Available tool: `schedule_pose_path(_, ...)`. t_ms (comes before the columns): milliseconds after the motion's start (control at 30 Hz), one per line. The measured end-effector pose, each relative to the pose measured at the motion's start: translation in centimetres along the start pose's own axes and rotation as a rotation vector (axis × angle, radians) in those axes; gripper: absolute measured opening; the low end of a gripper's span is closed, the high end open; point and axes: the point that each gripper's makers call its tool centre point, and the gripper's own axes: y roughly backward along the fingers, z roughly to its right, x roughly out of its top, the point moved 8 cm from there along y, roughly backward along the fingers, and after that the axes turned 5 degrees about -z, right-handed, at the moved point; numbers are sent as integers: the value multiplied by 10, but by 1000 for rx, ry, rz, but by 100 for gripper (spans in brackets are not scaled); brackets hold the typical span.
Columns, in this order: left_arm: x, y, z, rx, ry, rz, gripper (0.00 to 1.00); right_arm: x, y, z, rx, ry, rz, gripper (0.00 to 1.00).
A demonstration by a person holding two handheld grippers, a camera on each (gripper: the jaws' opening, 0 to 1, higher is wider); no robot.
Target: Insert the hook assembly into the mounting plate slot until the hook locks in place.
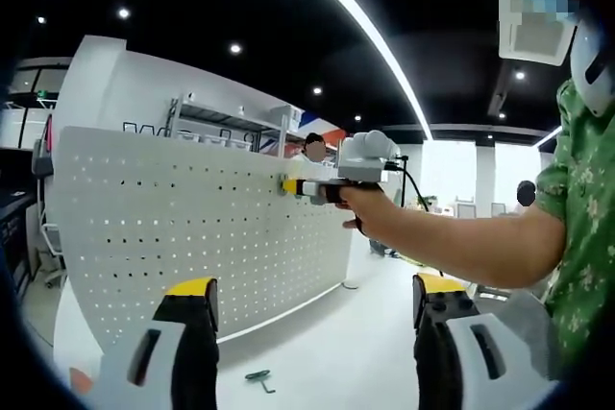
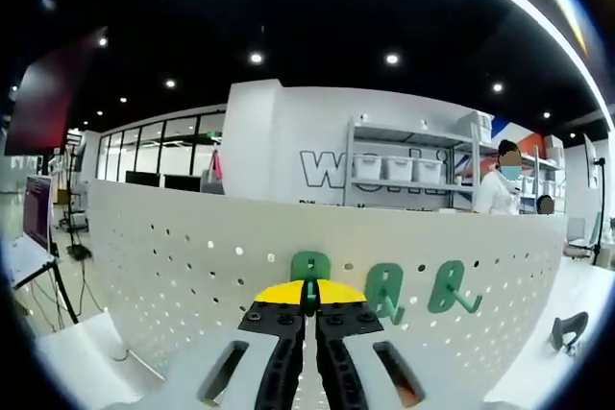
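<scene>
The white perforated mounting plate stands upright on the table. In the left gripper view a person's hand holds my right gripper with its yellow tip against the plate's upper part. In the right gripper view my right gripper is shut on a green hook pressed to the mounting plate. Two more green hooks hang on the plate to its right. My left gripper is open with nothing between its fingers, well back from the plate.
A loose green hook lies on the white table in front of the plate. A dark hook lies on the table at the right. A shelf with white bins and people stand behind the plate.
</scene>
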Motion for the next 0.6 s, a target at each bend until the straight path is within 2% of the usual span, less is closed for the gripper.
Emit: schedule_pose_path(600, 0, 3, -3, 6, 2, 1, 84, -2, -5, -1, -2, 19, -6, 1)
